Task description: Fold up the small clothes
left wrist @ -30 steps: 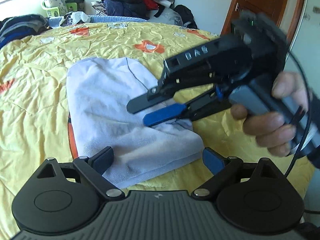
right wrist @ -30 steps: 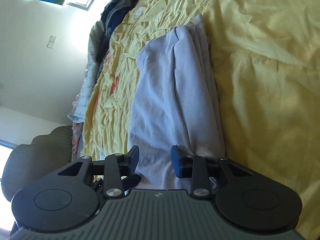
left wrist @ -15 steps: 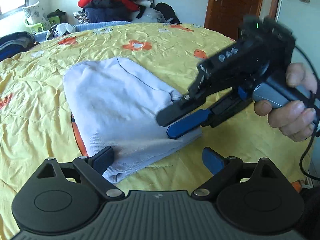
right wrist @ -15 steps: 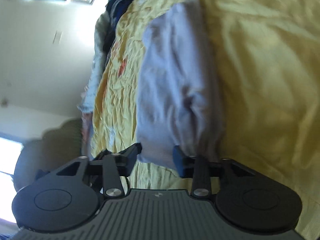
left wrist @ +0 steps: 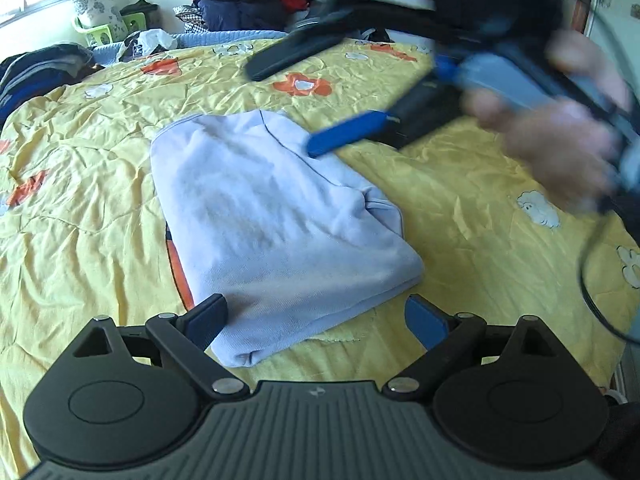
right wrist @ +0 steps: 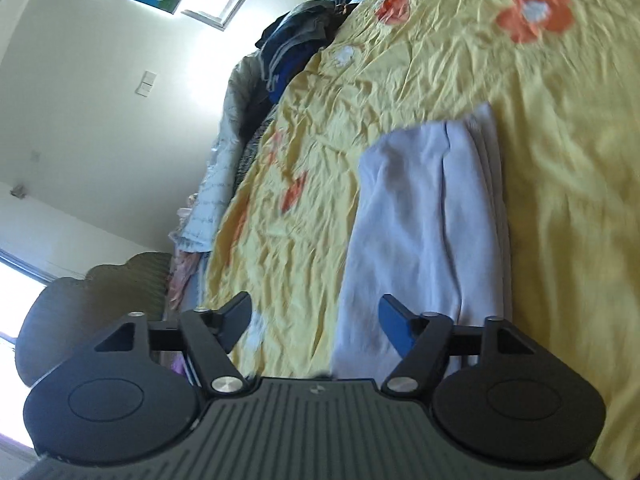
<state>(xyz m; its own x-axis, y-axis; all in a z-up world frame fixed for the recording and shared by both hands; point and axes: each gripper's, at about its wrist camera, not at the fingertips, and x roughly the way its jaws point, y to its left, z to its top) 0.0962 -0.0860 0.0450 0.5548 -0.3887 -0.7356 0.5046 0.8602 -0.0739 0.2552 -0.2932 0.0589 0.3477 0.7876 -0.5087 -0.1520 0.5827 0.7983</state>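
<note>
A folded pale lilac garment lies mid-frame on the yellow flowered bedspread, its near corner at the lower centre between the fingers of the left gripper, which stand wide apart and pinch nothing. Bare bedspread spreads on every side of it. At the upper right, blurred, the right gripper hangs above the cloth, its jaws opening and empty.

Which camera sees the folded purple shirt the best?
The left wrist camera. There the folded purple shirt lies whole and sharp on the yellow bedspread. The right wrist camera shows it from the side, its near end hidden behind the tongs.
</note>
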